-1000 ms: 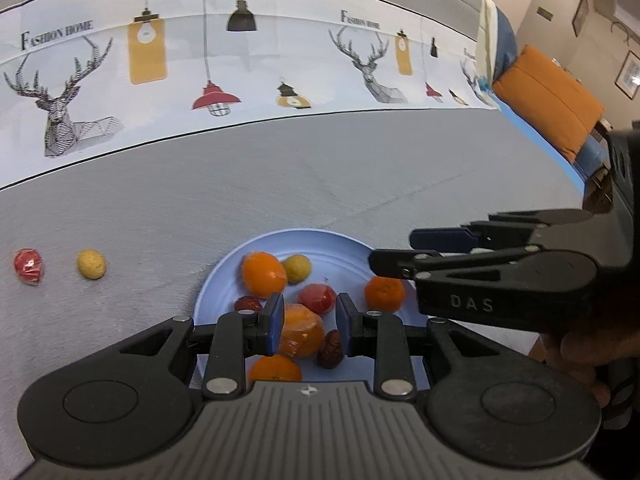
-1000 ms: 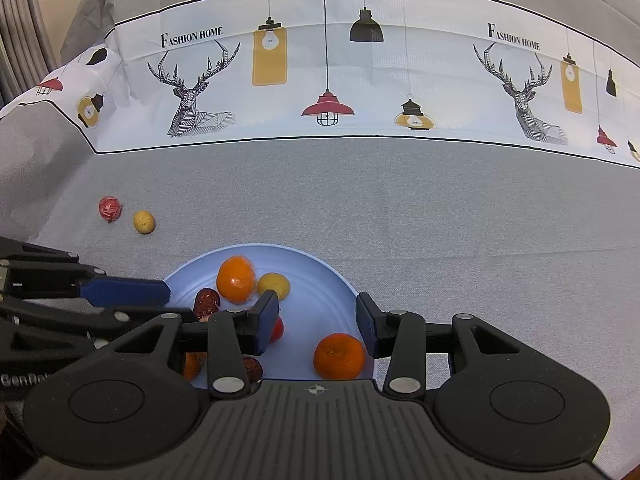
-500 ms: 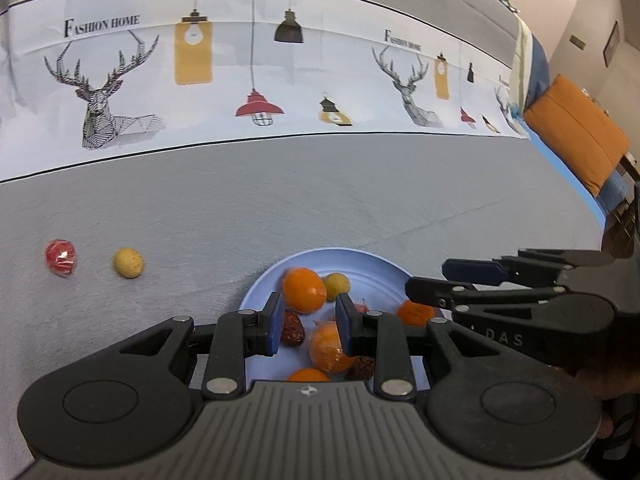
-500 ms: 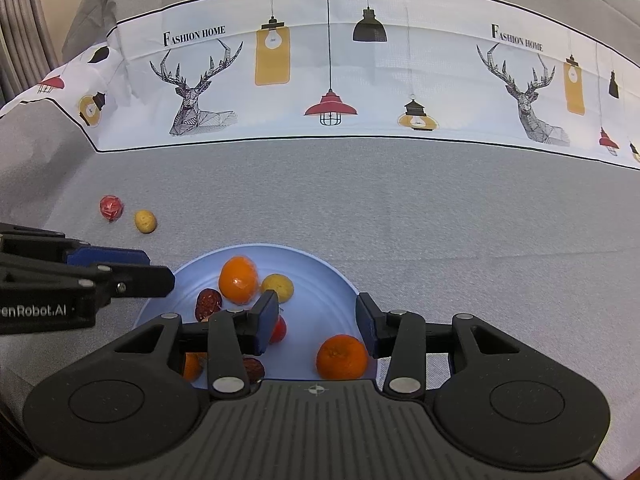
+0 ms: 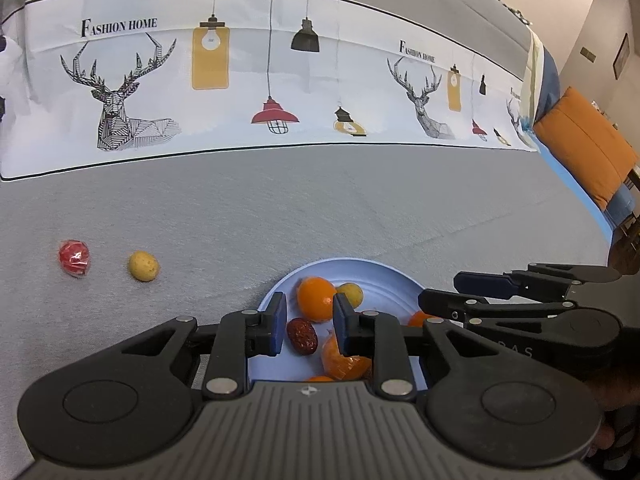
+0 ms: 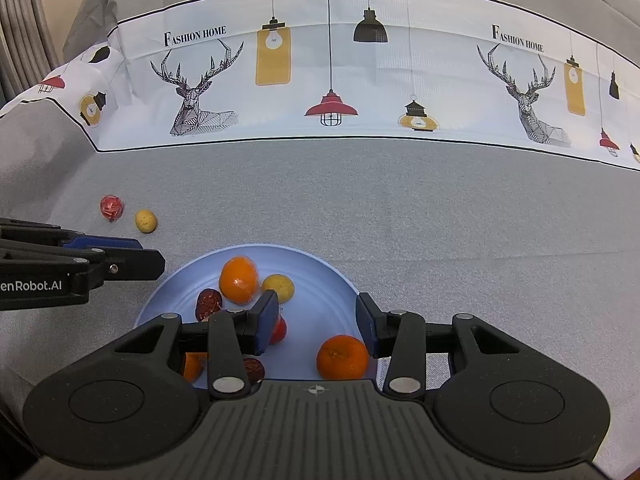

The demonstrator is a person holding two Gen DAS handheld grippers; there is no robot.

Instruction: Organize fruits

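1. Left tool [image 5: 306, 326] hovers above the near left of the blue plate [image 5: 384, 272], tilted down. Its jaws are closing with nothing between the pads, so it carries nothing; the dark red date [image 5: 302, 336] seen in the gap lies lower, on the plate.
2. Right tool [image 6: 316, 320] hangs over the near right of the plate, released, jaws apart and empty. The loose orange [image 6: 342, 356] lies on the plate just below the gap, untouched.
3. Plate is the collection spot: it holds the wrapped orange [image 6: 239, 280], a yellow fruit [image 6: 279, 287] touching it, a second date [image 6: 252, 368], a red fruit [image 6: 279, 330] half hidden by the right tool's finger, and more orange pieces at the near edge.
4. Plate sits close in front of the person, probably for short drops.
5. Farther left, well apart from the plate, two pieces lie on the grey-covered counter [image 5: 360, 208]: the stray yellow fruit [image 5: 143, 266] and the wrapped red fruit [image 5: 74, 258] beside it. Likely next pickups for the left tool, being nearer.
6. Far side: the printed cloth [image 6: 360, 68] with deer and lamps, no fruit there.
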